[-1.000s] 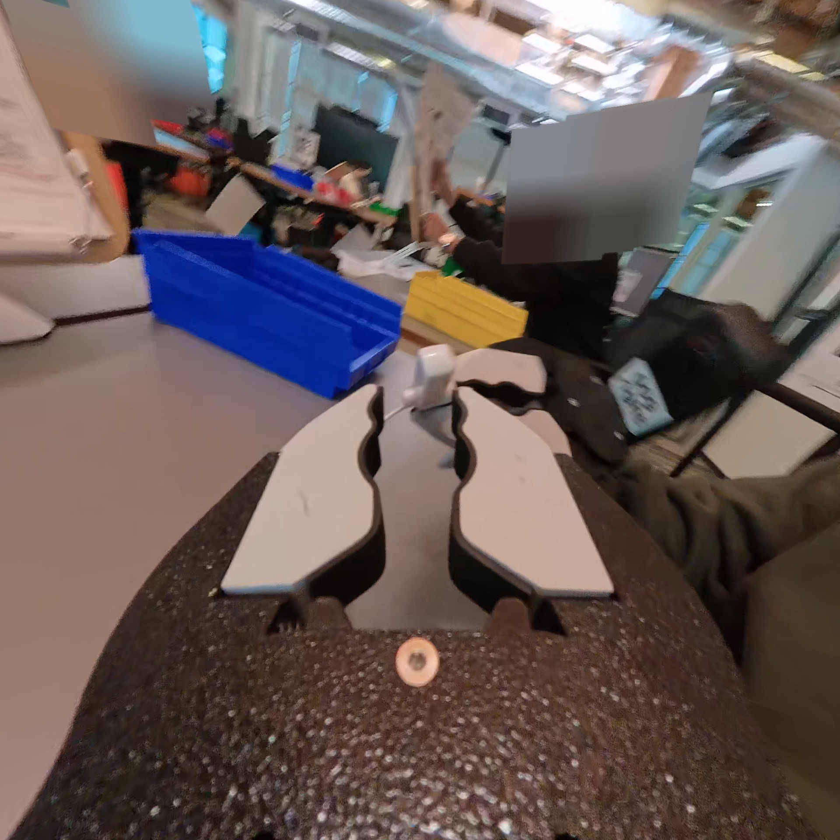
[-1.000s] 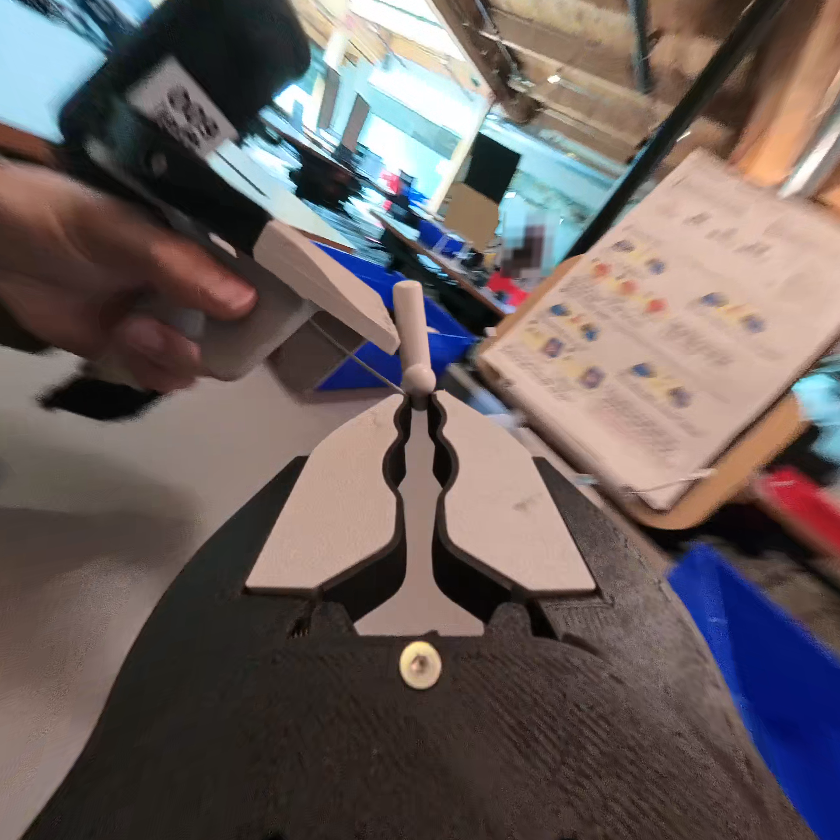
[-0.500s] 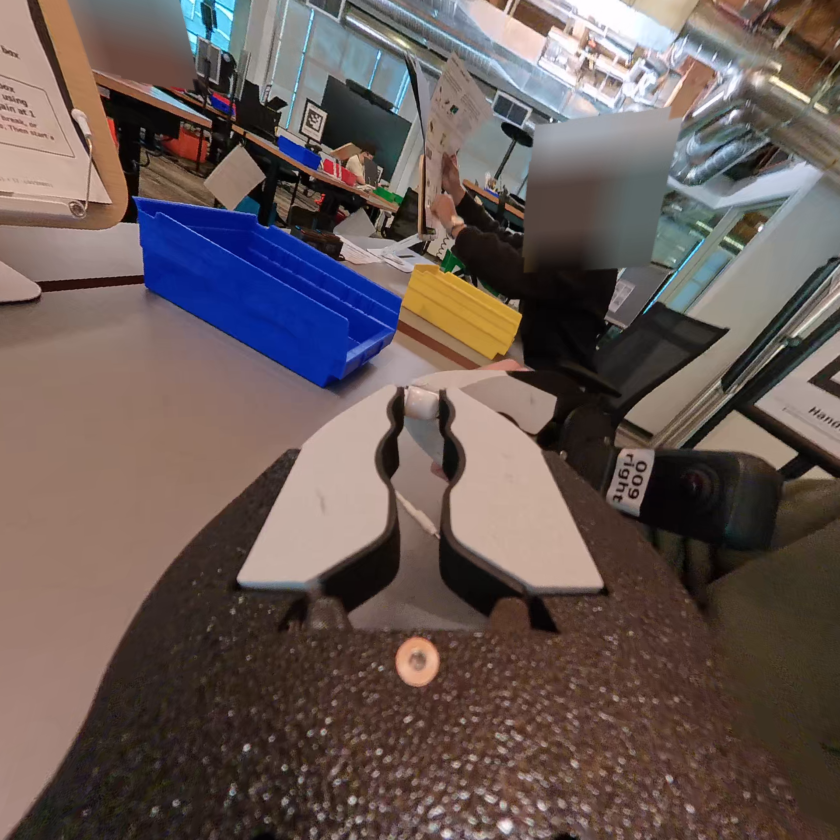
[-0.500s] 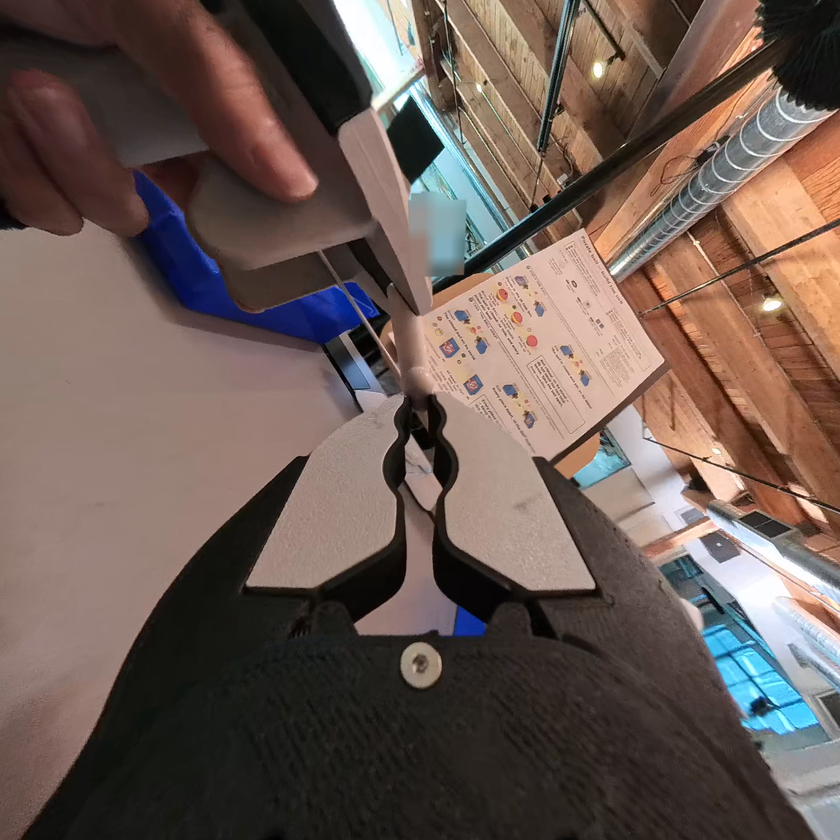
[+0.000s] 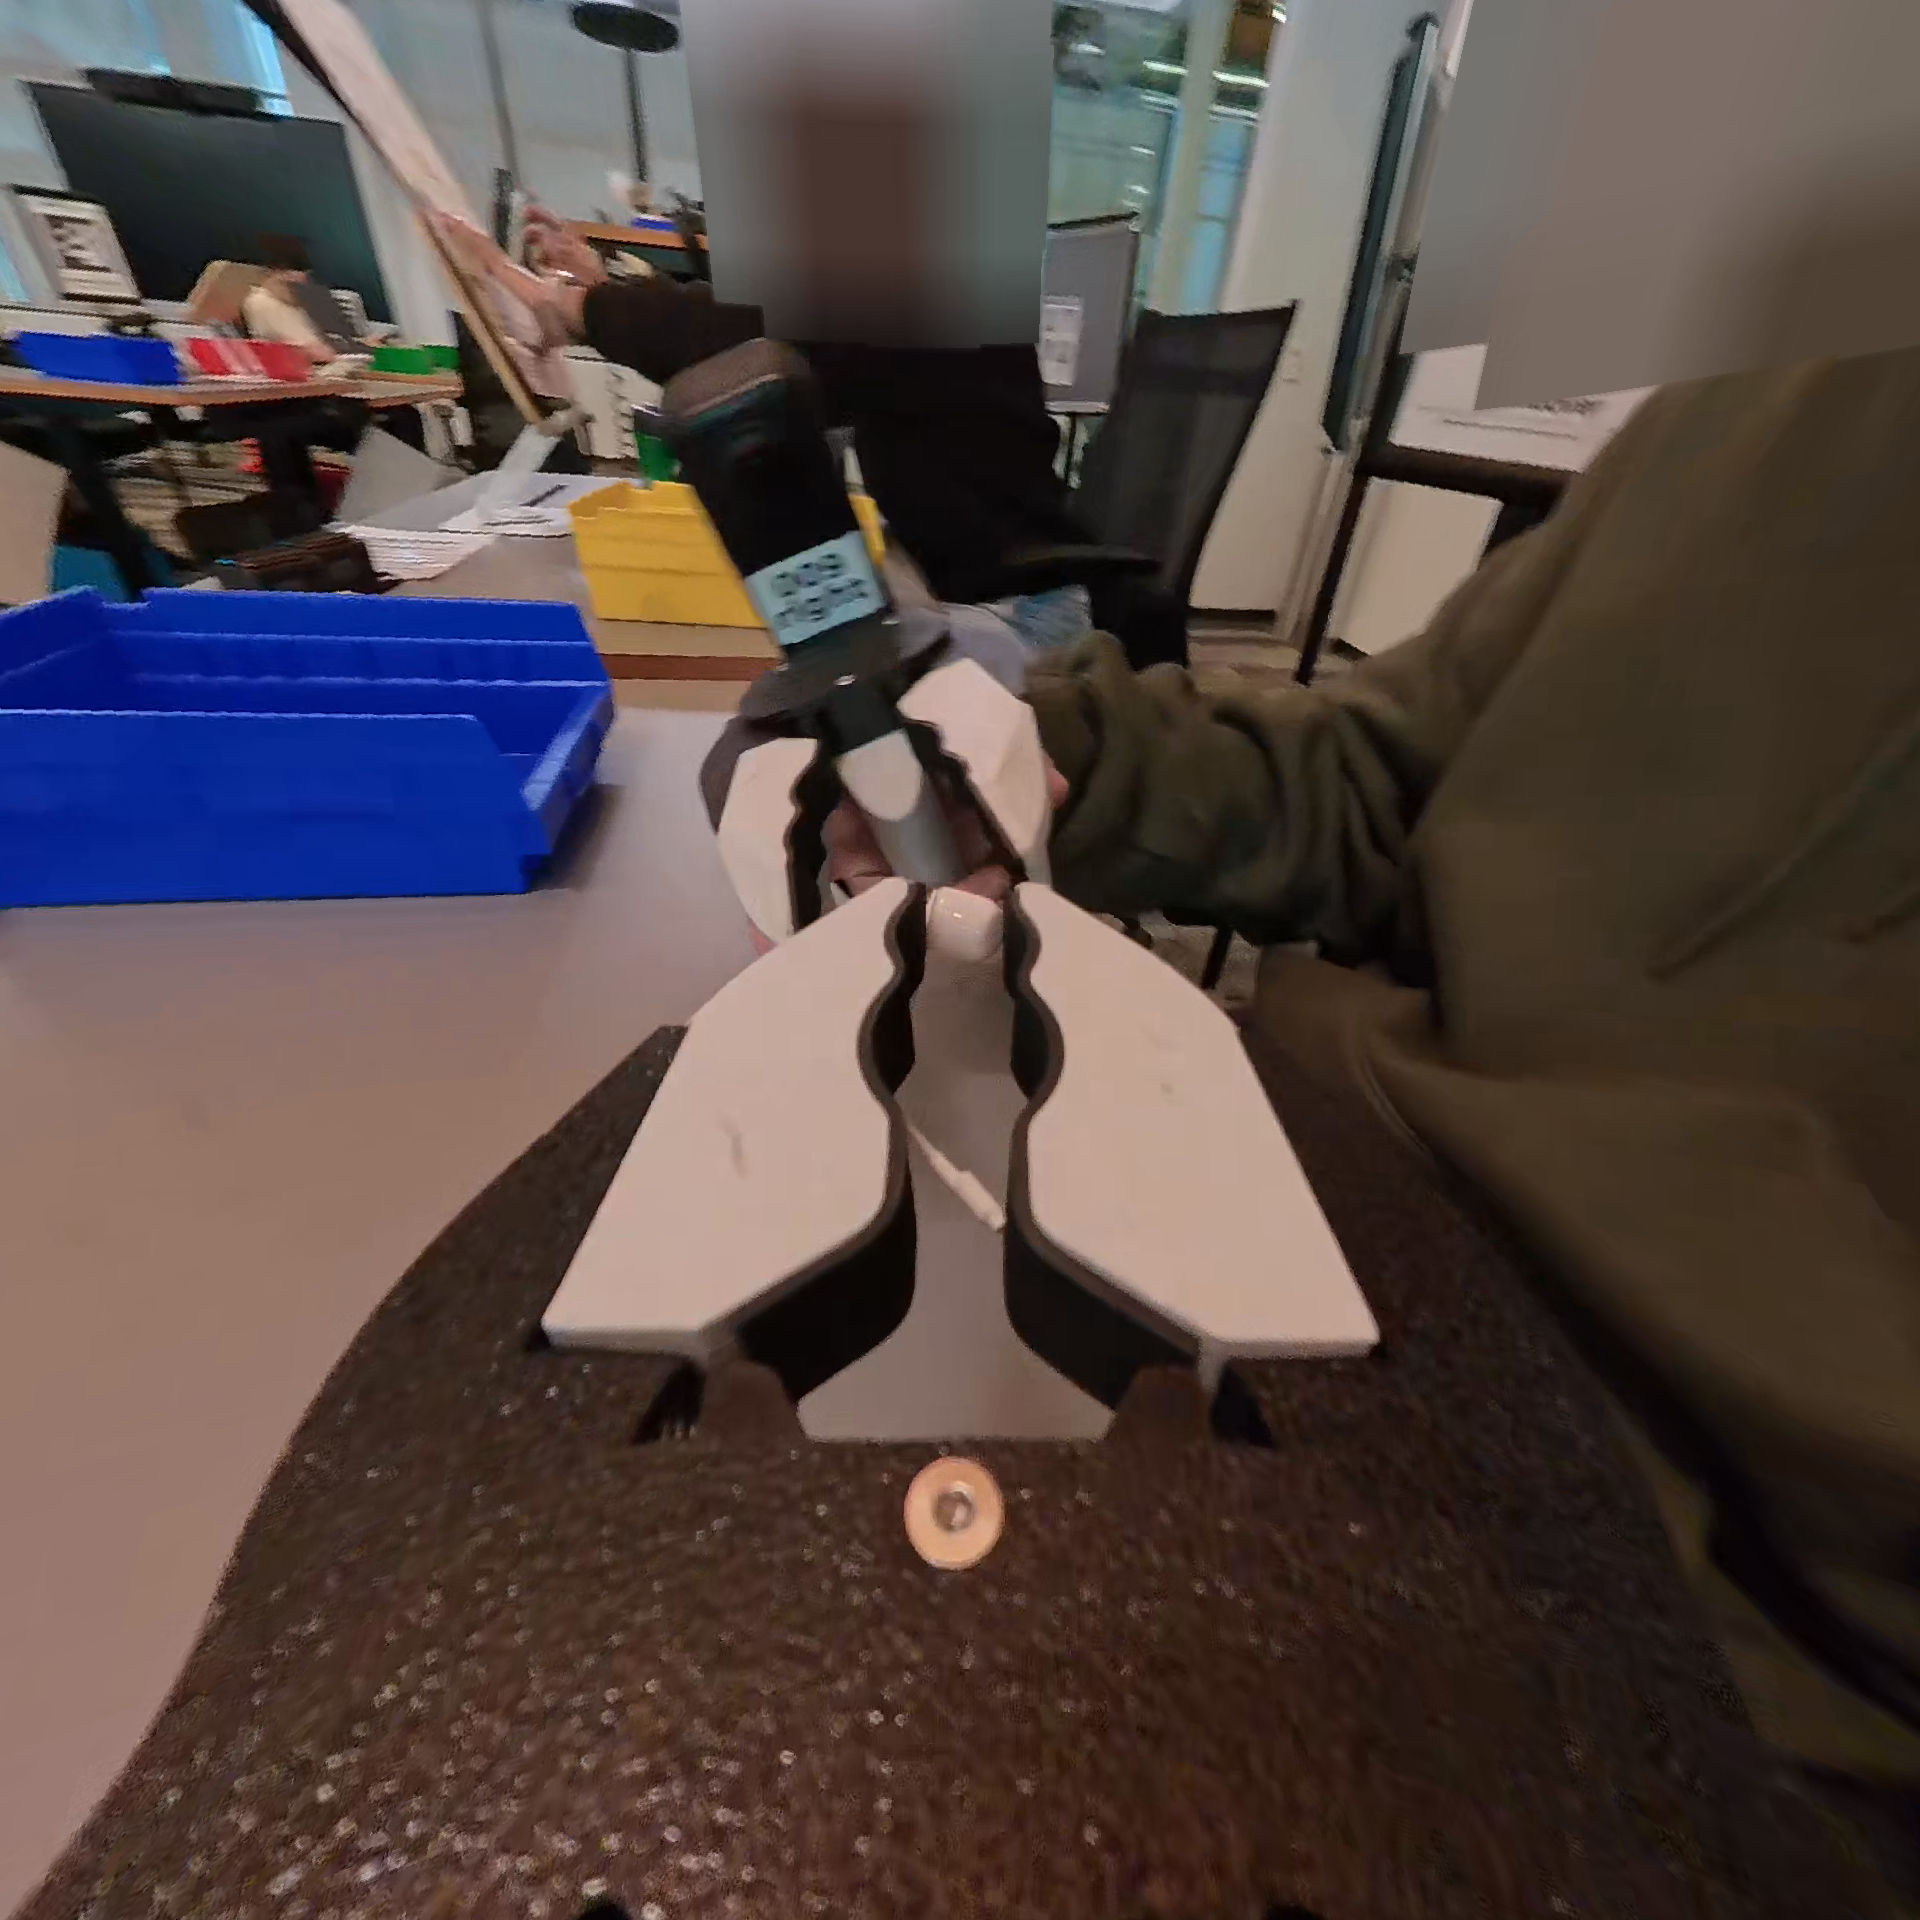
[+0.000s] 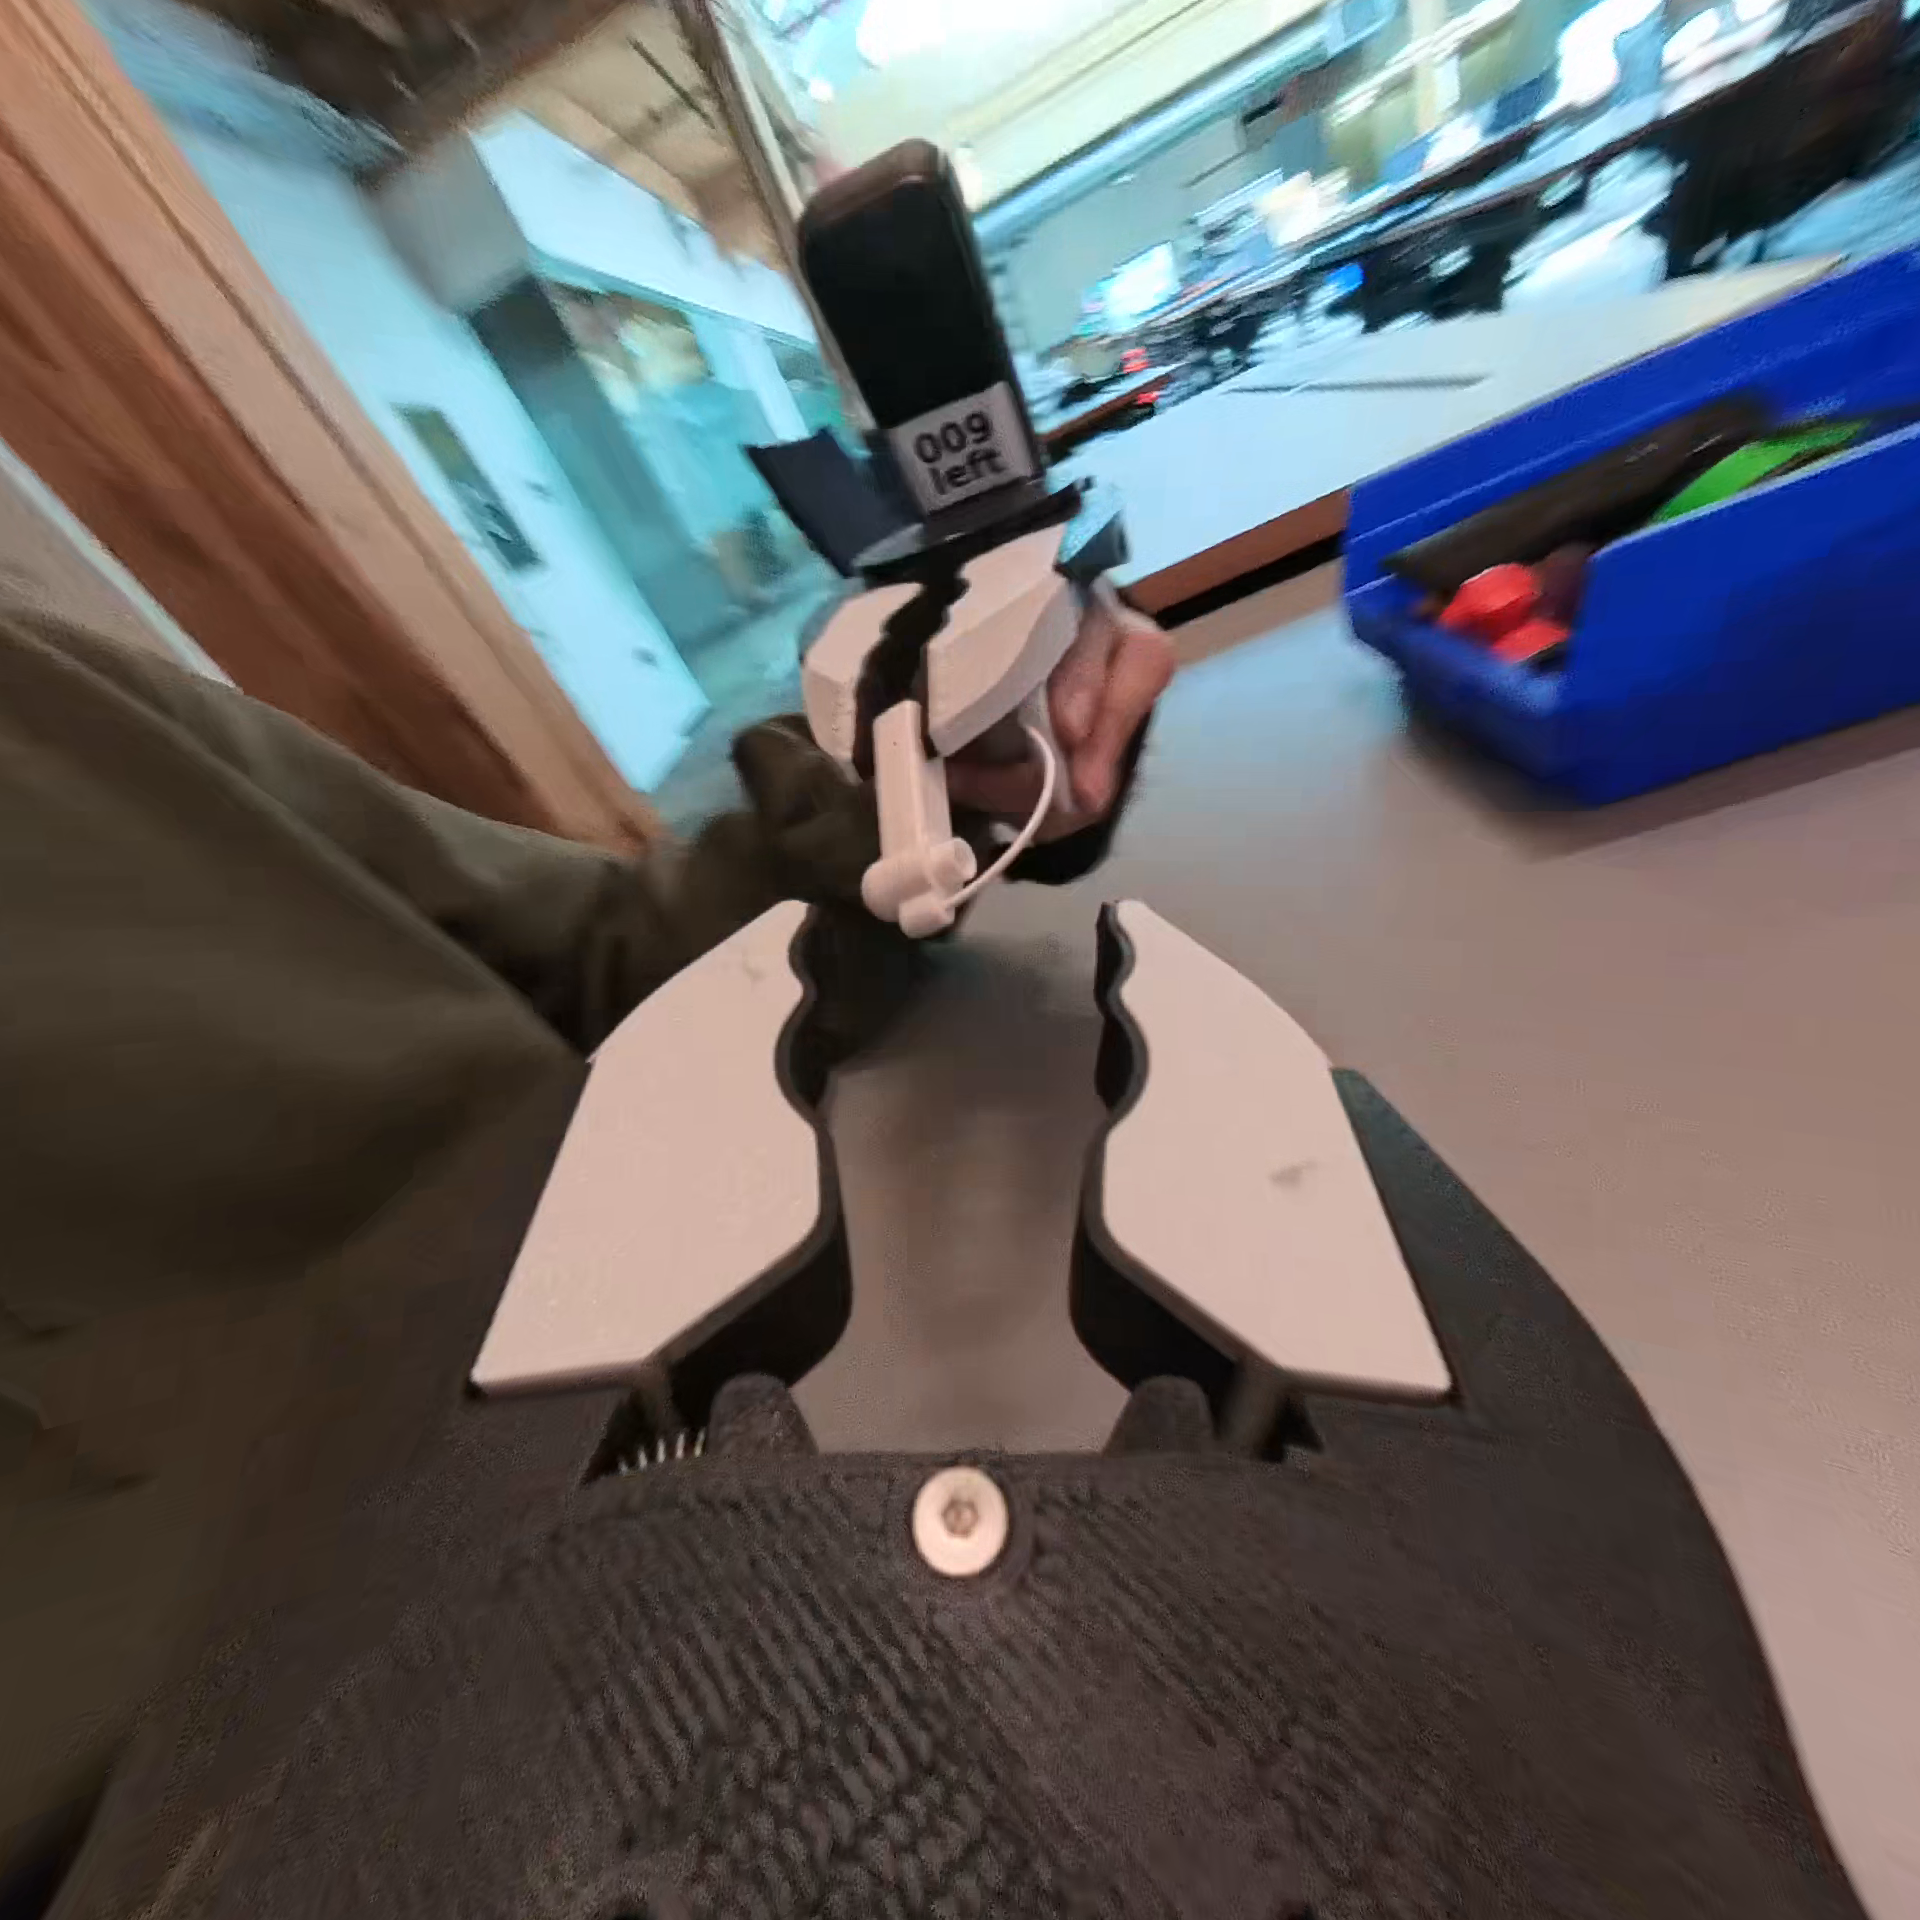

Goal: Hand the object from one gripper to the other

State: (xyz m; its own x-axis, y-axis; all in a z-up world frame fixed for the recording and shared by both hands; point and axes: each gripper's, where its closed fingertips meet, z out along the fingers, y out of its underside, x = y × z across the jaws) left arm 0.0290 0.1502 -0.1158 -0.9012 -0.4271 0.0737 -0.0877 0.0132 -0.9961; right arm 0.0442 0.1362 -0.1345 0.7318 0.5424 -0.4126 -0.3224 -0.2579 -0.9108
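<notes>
While the left gripper (image 5: 961,920) pinches the small white object (image 5: 961,923) between its fingertips, the right gripper (image 6: 954,914) stands spread wide with nothing between its fingers. From the left wrist view only the rounded end of the object shows at the tips, with a thin white strip of it lower in the gap between the fingers. The right wrist view shows what that view hides: the object (image 6: 907,805) is a slim white stick hanging below the left gripper (image 6: 902,691), ending in a short cross-piece with a thin white loop of cord at its side. That view also shows the person's hand (image 6: 1091,717) around the left gripper's handle and an olive sleeve (image 6: 312,831) reaching in from the left. In the left wrist view the right gripper (image 5: 883,821) faces the camera just beyond the object, held over the near edge of the grey bench (image 5: 260,1091). Farther along the bench lies a blue bin (image 5: 291,748), and a yellow bin (image 5: 665,566) sits at its far edge. The right wrist view shows a blue bin (image 6: 1662,623) holding red, green and dark items.
</notes>
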